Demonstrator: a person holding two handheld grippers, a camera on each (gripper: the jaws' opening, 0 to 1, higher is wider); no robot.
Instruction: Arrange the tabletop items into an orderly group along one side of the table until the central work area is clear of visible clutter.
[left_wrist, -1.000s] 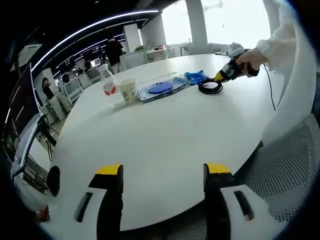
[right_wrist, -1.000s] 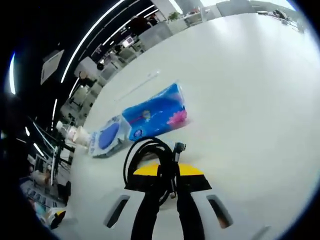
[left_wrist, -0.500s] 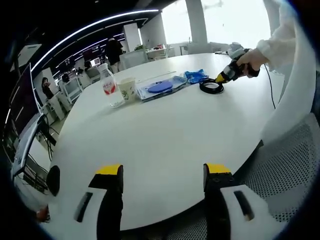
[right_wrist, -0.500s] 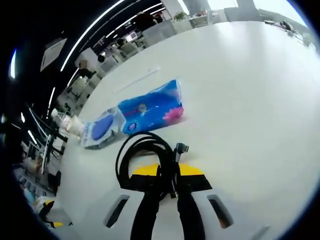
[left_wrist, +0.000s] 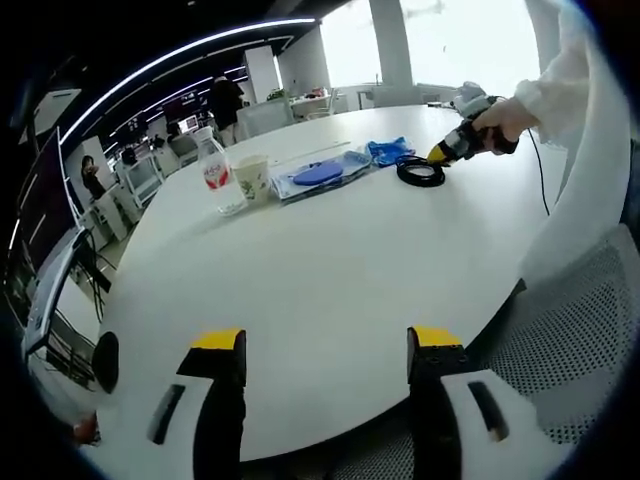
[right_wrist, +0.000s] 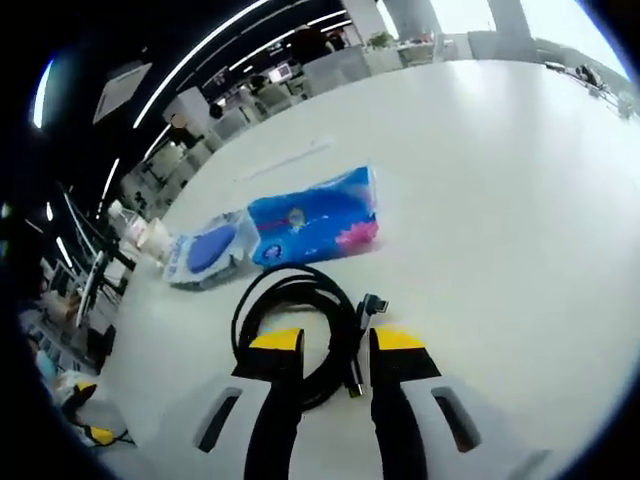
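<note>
While my right tongs (right_wrist: 336, 342) are standing parted astride the black cable coil (right_wrist: 297, 330), it is lying on the white table (right_wrist: 500, 200) beside the blue packet (right_wrist: 315, 217). My left tongs (left_wrist: 328, 345) are hanging open, holding nothing.

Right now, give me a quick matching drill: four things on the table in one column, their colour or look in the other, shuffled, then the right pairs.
Things:
1. coiled cable
2. tissue pack
3. paper cup
4. bottle

Looks:
A. clear with a red label
B. black
C. blue with a pink patch
D. pale, open at the top

Pairs: 1-B, 2-C, 3-D, 4-A
</note>
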